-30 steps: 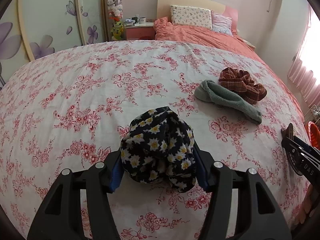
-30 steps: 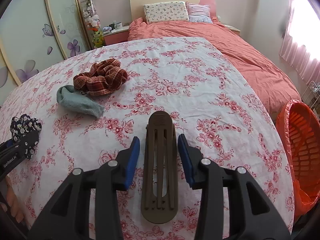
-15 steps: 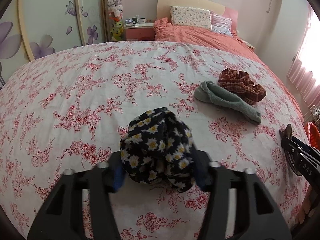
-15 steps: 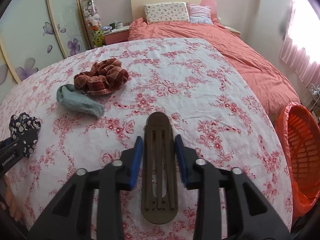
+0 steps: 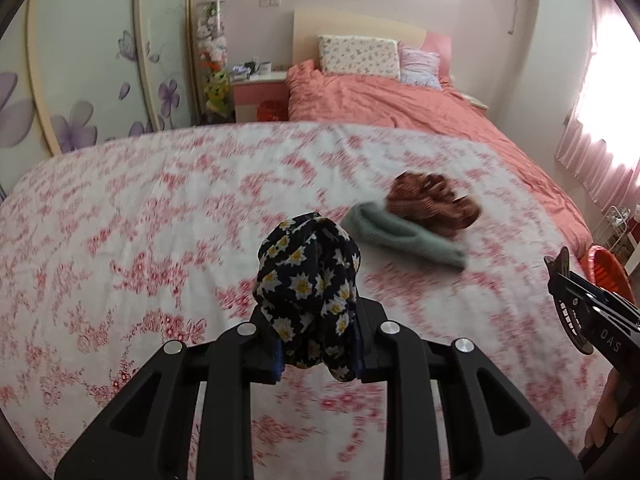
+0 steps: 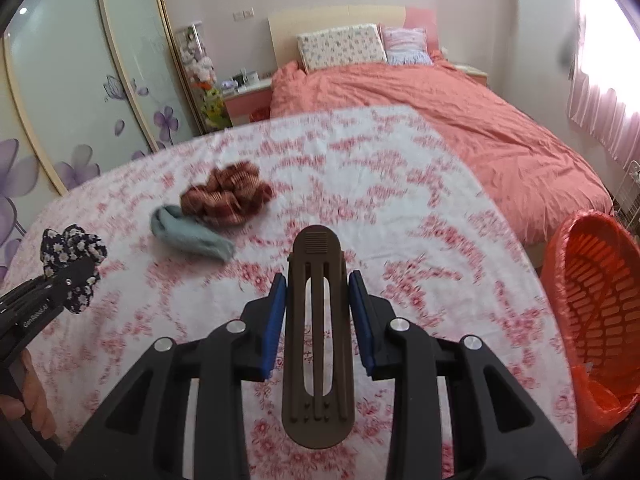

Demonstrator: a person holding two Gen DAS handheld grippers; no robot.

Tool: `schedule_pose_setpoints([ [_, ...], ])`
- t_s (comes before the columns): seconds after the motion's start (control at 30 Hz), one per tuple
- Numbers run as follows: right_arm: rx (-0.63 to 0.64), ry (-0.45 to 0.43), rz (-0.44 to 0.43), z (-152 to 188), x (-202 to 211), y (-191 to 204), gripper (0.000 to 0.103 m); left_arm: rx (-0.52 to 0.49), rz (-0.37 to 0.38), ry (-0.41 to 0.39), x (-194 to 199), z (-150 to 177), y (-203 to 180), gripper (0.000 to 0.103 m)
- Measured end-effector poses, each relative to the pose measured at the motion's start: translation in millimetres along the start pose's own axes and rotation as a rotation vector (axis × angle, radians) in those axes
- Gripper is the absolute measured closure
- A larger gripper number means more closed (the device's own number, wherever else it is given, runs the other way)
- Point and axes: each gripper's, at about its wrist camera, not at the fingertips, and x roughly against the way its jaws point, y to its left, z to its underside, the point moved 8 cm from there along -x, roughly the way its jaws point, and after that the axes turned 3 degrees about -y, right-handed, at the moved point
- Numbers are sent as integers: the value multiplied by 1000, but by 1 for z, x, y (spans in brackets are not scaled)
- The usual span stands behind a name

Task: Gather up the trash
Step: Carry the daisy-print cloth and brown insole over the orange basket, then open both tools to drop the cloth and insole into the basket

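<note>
With the left claw point(image 5: 318, 354) closing on the soft daisy-print scrunchie point(image 5: 308, 292) and the right claw point(image 6: 318, 314) pinching a brown hair clip point(image 6: 318, 340) left of the orange basket point(image 6: 600, 304), the smooth clip may slip out.

A floral sheet point(image 5: 140, 208) covers the near surface; far behind lie a coral duvet point(image 6: 460, 120) and two pillows point(image 6: 344, 46).

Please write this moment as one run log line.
left tongs: closing on daisy-print cloth | right tongs: gripping brown slotted piece | orange basket: to the right
</note>
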Motion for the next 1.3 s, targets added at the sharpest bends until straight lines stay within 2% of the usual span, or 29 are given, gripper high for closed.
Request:
schedule_pose_setpoints([
  [0.23, 3, -100, 0, -20, 51, -12, 71, -43, 51, -58, 30, -19, -43, 78],
  [0.43, -30, -177, 6, -33, 95, -37, 71, -76, 131, -82, 48, -30, -90, 78],
  [0.73, -121, -274, 57, -38, 147, -105, 71, -155, 265, -96, 67, -30, -167, 78],
  [1.0, -209, -319, 131, -34, 171, -174, 71, -232, 383, -94, 72, -26, -241, 78],
  [1.3, -283, -334, 190, -25, 176, -237, 71, -330, 543, -63, 65, -8, -333, 78],
])
